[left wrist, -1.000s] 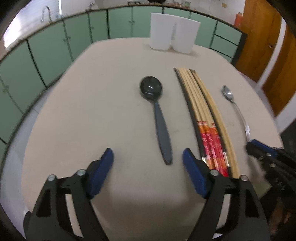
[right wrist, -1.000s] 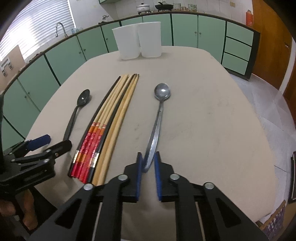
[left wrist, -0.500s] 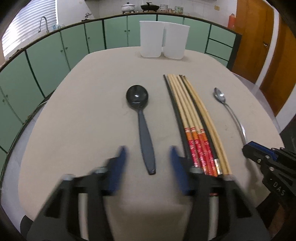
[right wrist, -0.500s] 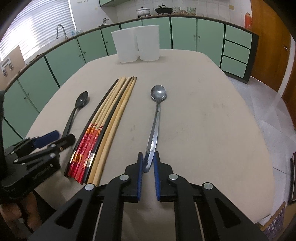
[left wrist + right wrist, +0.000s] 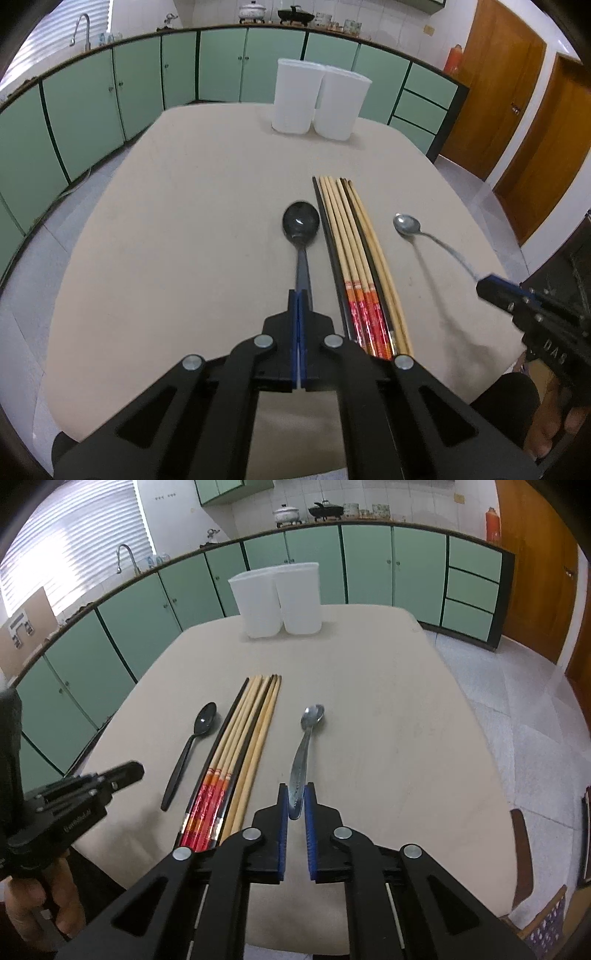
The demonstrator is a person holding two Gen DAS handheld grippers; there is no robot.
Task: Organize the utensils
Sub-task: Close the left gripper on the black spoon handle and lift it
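now left fingers (image 5: 300, 295) look clenched empty above black spoon (image 5: 301, 236); right fingers (image 5: 295, 794) grasp metal spoon (image 5: 304, 746).

The left tool (image 5: 300, 295) is closed, its blue pads (image 5: 293, 306) pressed together over the black spoon (image 5: 301, 229) handle. Just right lie the chopsticks (image 5: 354, 254), then the metal spoon (image 5: 406, 224), on the beige worktop (image 5: 184, 240).

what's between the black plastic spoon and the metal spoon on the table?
The row of chopsticks, wooden and dark ones side by side, lies between the black plastic spoon and the steel spoon. Both wrist views show it.
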